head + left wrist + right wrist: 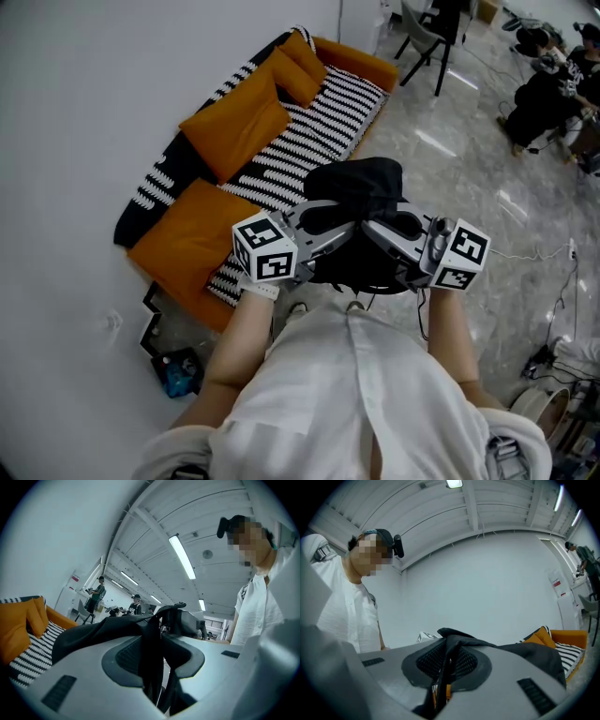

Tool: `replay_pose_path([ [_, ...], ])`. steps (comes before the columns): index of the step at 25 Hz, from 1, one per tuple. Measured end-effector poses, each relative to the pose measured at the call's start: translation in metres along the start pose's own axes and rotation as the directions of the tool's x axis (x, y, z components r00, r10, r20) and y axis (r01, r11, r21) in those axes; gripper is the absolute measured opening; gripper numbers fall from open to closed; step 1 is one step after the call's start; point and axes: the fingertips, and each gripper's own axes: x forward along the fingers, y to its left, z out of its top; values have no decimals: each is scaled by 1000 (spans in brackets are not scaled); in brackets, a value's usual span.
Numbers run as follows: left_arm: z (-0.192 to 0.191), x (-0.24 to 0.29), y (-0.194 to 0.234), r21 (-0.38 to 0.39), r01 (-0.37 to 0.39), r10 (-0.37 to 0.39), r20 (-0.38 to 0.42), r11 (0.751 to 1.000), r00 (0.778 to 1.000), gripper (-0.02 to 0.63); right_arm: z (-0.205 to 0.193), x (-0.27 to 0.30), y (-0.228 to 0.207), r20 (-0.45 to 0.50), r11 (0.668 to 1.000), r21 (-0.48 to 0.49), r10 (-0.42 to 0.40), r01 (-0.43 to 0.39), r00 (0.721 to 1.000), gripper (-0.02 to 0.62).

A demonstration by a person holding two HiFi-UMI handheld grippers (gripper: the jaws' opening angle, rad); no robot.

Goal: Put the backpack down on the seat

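Head view: one backpack (361, 183), one striped sofa (319, 122), left tongs (337, 225), right tongs (377, 231)

A big open lab hall, this. Strip lights (182, 557) overhead, cables (531, 255) on the polished floor (487, 169), other people (97, 594) at the back.

Forearms (242, 330) reach forward, side by side; left tool (157, 652) jaws apart, right tool (447, 661) jaws clamped.
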Motion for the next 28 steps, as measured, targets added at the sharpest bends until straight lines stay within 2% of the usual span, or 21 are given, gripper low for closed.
replay_pose_path([
  [8, 8, -6, -8, -13, 55, -54, 45, 998, 998, 52, -2, -3, 0, -27, 1000, -23, 13, -14, 1000, 37],
  [13, 13, -14, -21, -5, 94, -93, 60, 996, 994, 46, -9, -5, 4, -80, 998, -15, 67, -68, 995, 39],
  [17, 14, -20, -26, -1, 85, -85, 51, 996, 995, 46, -16, -5, 9, -124, 994, 12, 108, -108, 986, 46],
  [28, 39, -70, -22, 55, 92, -97, 102, 994, 990, 44, -23, 34, 29, -177, 980, 47, 201, -196, 964, 75],
])
